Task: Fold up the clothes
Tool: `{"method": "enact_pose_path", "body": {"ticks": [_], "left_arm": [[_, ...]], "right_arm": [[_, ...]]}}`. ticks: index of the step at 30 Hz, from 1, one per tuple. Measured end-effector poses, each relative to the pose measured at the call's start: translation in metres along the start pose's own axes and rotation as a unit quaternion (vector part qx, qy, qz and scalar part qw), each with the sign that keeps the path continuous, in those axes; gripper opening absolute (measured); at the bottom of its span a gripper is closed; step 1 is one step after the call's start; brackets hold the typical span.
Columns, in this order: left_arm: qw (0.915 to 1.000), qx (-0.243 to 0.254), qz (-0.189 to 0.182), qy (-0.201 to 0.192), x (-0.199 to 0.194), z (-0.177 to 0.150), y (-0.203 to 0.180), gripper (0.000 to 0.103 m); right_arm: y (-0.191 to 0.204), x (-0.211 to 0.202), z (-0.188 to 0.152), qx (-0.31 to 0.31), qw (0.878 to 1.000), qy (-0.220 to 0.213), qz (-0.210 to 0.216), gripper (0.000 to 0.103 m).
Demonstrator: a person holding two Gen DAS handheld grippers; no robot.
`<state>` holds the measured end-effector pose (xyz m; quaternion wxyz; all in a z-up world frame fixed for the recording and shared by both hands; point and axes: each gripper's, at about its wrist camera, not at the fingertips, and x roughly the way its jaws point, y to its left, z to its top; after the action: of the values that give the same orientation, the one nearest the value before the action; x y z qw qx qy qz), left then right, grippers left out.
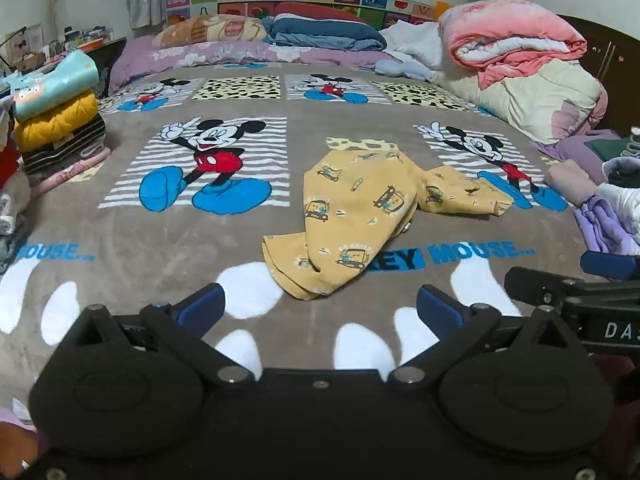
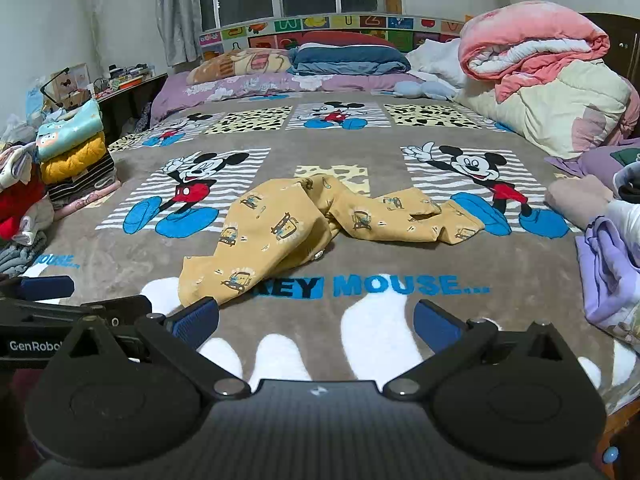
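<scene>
Yellow printed garment (image 1: 352,216) lies crumpled mid-bed on the brown blanket (image 1: 120,240) — unfolded as yet. Left tool (image 1: 318,306) and right tool (image 2: 316,320) hover near it, jaws wide, empty. Next, likely: grab corners and spread it flat.

Garment (image 1: 360,208): mustard yellow, small cartoon print. Blanket (image 1: 160,248): grey-brown, Mickey panels on white stripes, blue lettering. Quilt (image 2: 532,44): pink and white. Folded stack (image 2: 74,152): teal, yellow, black-striped.
</scene>
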<state>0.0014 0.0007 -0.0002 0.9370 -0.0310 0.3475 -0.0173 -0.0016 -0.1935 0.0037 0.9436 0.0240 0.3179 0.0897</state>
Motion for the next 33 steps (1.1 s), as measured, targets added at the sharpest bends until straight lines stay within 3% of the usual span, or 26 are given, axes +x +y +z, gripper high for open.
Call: {"method": "enact_pose_path", "body": {"ticks": [33], "left_arm": [[1.0000,-0.006,-0.003,0.004,0.0057,-0.0019,0.0034,0.103]], "right_arm": [[0.0067,0.0021,-0.0006,-0.002,1.000,0.005,0.008,0.103]]}}
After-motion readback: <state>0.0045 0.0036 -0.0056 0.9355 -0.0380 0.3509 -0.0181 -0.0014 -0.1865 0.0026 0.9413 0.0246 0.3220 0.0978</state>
